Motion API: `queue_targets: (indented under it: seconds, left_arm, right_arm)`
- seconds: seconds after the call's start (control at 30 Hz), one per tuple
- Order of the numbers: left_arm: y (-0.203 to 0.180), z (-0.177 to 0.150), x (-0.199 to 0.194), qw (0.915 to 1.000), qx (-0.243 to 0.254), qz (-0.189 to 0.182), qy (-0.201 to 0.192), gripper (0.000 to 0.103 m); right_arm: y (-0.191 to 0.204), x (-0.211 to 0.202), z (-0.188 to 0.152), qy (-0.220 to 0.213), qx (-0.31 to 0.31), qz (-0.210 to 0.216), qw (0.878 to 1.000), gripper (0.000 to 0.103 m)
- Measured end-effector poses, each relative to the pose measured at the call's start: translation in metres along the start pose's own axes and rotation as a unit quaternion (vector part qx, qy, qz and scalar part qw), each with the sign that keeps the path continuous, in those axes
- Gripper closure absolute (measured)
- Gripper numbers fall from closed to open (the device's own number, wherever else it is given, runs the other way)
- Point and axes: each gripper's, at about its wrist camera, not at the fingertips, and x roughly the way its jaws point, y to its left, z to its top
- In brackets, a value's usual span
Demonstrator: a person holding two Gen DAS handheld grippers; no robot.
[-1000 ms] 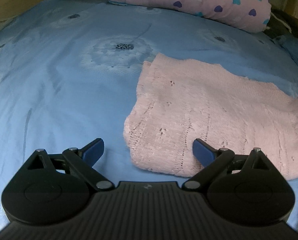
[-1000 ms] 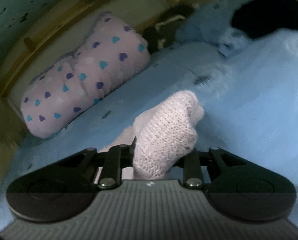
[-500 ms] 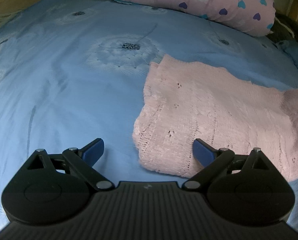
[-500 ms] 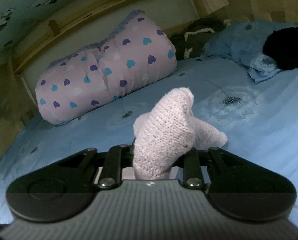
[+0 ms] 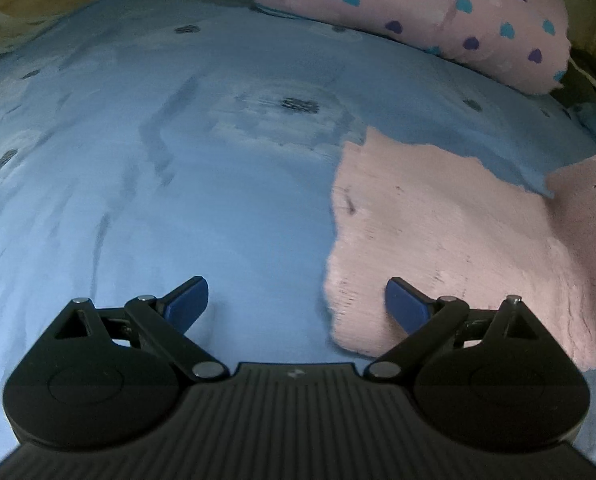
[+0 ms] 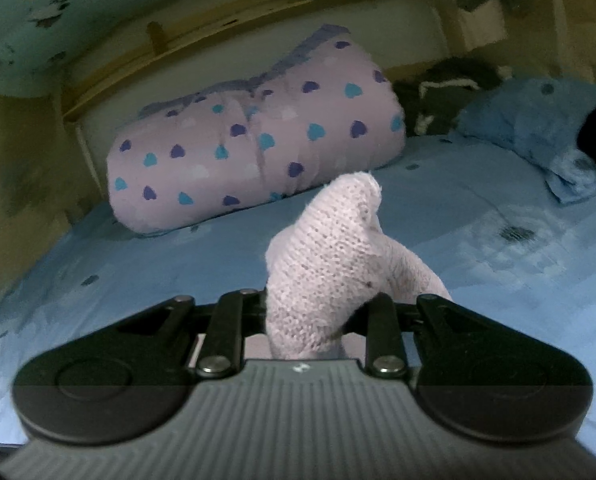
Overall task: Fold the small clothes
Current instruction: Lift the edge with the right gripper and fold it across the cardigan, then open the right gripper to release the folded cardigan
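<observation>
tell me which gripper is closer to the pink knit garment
Right. The right gripper is shut on a bunched fold of the pink knit garment, in direct contact. The left gripper hangs open at its near edge, gripping nothing.

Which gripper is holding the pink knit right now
The right gripper, shut on the pink knit. The left gripper is open, holding nothing.

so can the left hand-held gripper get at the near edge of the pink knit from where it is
Probably yes: the left hand-held gripper is open, and the pink knit edge already lies between its fingers, nothing blocking.
</observation>
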Motion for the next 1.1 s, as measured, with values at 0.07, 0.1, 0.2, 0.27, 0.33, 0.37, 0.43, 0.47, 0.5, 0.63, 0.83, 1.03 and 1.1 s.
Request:
queue_targets:
  seconds: [0.07, 0.1, 0.2, 0.27, 0.33, 0.37, 0.43, 0.47, 0.5, 0.63, 0.83, 1.03, 1.1]
  left_arm:
    - [0.008, 0.002, -0.001, 0.9999, -0.011, 0.001, -0.001, 0.005]
    - [0.011, 0.002, -0.002, 0.9999, -0.016, 0.001, -0.002, 0.005]
    - [0.021, 0.004, -0.004, 0.9996, -0.029, 0.000, -0.003, 0.005]
    - [0.025, 0.005, -0.006, 0.9993, -0.036, 0.001, -0.005, 0.005]
    - [0.031, 0.006, -0.008, 0.9990, -0.044, 0.000, -0.007, 0.005]
    - [0.033, 0.006, -0.008, 0.9989, -0.047, 0.000, -0.007, 0.005]
    - [0.038, 0.007, -0.009, 0.9986, -0.053, -0.002, -0.005, 0.005]
    - [0.039, 0.007, -0.008, 0.9985, -0.055, -0.003, -0.003, 0.005]
    - [0.042, 0.007, -0.008, 0.9983, -0.059, -0.003, -0.002, 0.005]
    - [0.050, 0.008, -0.008, 0.9973, -0.073, -0.003, 0.000, 0.005]
    - [0.059, 0.010, -0.010, 0.9956, -0.094, -0.006, -0.003, 0.005]
    - [0.060, 0.010, -0.012, 0.9951, -0.098, -0.009, -0.006, 0.005]
    - [0.060, 0.010, -0.015, 0.9947, -0.101, -0.014, -0.015, 0.005]
  right_arm:
    - [0.014, 0.002, 0.001, -0.001, -0.012, 0.008, 1.000, 0.076]
    - [0.020, 0.002, 0.001, -0.001, -0.017, 0.012, 1.000, 0.076]
    - [0.049, 0.006, -0.002, -0.003, -0.047, 0.034, 0.998, 0.076]
    - [0.067, 0.010, -0.007, 0.002, -0.066, 0.049, 0.997, 0.076]
    - [0.087, 0.016, -0.016, 0.011, -0.092, 0.063, 0.994, 0.076]
    - [0.096, 0.018, -0.023, 0.016, -0.110, 0.070, 0.991, 0.076]
    - [0.112, 0.022, -0.036, 0.024, -0.146, 0.081, 0.986, 0.076]
    - [0.120, 0.024, -0.045, 0.031, -0.169, 0.085, 0.981, 0.076]
    - [0.127, 0.027, -0.053, 0.039, -0.188, 0.089, 0.977, 0.076]
    - [0.139, 0.035, -0.080, 0.077, -0.232, 0.100, 0.964, 0.076]
    - [0.154, 0.016, -0.075, 0.037, -0.272, 0.121, 0.954, 0.076]
    - [0.178, 0.021, -0.109, 0.095, -0.397, 0.152, 0.900, 0.061]
    - [0.174, 0.014, -0.116, 0.078, -0.405, 0.158, 0.897, 0.054]
